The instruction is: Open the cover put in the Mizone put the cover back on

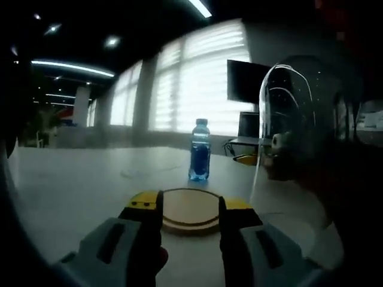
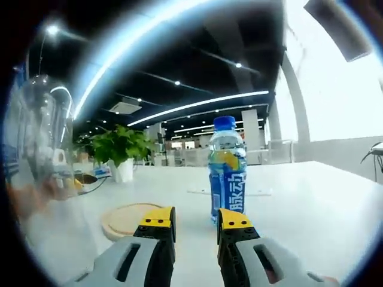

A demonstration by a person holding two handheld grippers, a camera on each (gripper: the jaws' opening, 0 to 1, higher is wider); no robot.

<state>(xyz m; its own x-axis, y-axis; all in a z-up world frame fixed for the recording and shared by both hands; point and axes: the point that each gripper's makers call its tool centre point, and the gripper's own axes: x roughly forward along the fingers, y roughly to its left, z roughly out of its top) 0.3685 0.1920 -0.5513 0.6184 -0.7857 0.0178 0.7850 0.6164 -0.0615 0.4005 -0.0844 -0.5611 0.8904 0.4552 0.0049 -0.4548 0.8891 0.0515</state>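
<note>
A blue Mizone bottle [image 1: 199,150] with a blue cap stands upright on the white table [image 1: 78,191]; it is also close ahead in the right gripper view [image 2: 227,173]. A round wooden base [image 1: 190,210] lies flat on the table, and left of my right jaws [image 2: 127,220]. My left gripper [image 1: 190,209] is open, its jaws standing on either side of the base; I cannot tell if they touch it. A clear dome cover [image 1: 288,113] stands off the base at the right, and at the left in the right gripper view [image 2: 40,137]. My right gripper [image 2: 196,222] is open, just short of the bottle.
A potted green plant [image 2: 119,152] sits far back on the table. A dark monitor [image 1: 244,81] and bright blinds are behind the bottle. A flat sheet [image 2: 230,192] lies on the table behind the bottle. A small yellow object [image 1: 246,158] rests beside the cover.
</note>
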